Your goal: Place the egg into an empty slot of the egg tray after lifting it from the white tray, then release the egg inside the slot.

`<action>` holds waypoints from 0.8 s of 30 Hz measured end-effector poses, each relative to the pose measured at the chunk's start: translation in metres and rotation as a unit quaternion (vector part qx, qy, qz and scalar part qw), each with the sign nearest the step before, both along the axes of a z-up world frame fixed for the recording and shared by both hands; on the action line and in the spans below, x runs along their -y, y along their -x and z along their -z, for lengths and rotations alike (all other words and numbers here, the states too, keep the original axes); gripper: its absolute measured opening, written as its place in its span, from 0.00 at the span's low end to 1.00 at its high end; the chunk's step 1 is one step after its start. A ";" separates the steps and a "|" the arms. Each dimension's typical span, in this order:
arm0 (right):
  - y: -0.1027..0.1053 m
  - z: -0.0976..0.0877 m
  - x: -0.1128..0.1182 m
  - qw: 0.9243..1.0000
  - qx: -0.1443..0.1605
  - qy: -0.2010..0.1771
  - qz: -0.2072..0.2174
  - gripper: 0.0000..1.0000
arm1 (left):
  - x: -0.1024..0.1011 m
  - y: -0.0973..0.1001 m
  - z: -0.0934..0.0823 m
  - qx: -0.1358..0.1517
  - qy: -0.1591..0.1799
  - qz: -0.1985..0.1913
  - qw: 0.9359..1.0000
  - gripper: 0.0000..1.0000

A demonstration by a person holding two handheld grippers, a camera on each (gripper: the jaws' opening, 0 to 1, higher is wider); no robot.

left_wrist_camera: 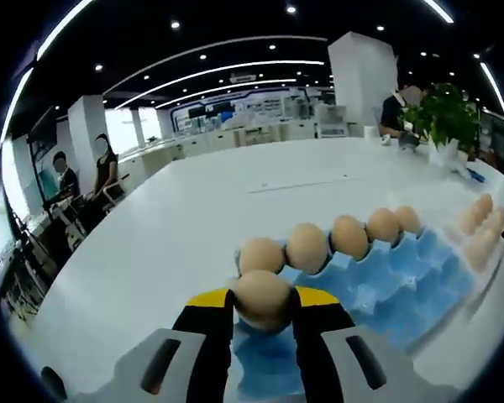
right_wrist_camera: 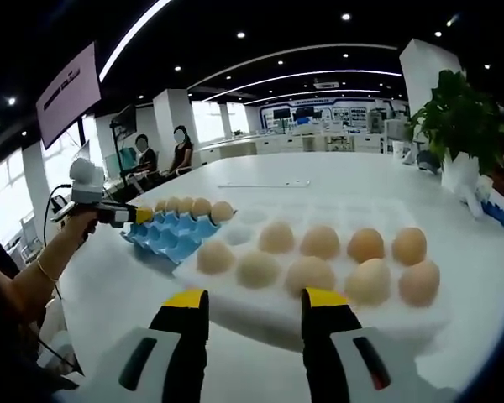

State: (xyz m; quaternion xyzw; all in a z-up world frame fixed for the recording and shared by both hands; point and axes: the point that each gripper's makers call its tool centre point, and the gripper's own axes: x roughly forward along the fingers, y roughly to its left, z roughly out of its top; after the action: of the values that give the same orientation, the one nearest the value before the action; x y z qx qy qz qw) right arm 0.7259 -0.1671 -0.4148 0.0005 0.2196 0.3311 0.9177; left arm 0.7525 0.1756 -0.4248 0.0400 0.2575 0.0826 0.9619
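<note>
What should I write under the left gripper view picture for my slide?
Left gripper holds an egg over the blue egg tray.

A potted plant [right_wrist_camera: 460, 117] stands on the white table [left_wrist_camera: 235, 210].

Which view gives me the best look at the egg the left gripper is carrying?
The left gripper view: the egg sits close up between the left gripper's yellow-tipped jaws, above the blue egg tray. In the right gripper view that gripper is small and far off, and its egg cannot be made out.
</note>
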 end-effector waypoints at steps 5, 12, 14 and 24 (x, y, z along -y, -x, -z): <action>0.001 0.003 -0.001 1.000 -0.004 0.001 0.001 0.46 | 0.000 -0.004 -0.001 0.004 0.003 0.017 1.000 0.28; 0.000 0.003 0.000 1.000 -0.007 -0.002 0.004 0.46 | -0.006 -0.003 0.002 -0.003 0.035 0.014 0.999 0.28; 0.001 0.004 -0.001 1.000 -0.011 -0.005 0.004 0.46 | -0.005 -0.004 0.003 -0.003 0.042 0.013 0.999 0.28; 0.001 0.005 -0.004 1.000 -0.020 -0.016 -0.002 0.47 | 0.002 -0.007 0.005 0.001 0.060 0.027 0.998 0.36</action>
State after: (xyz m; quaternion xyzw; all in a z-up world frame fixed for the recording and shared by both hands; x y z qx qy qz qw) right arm 0.7253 -0.1627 -0.4194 0.0215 0.2322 0.3367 0.9123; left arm 0.7594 0.1733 -0.4301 -0.0111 0.2599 0.0411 0.9647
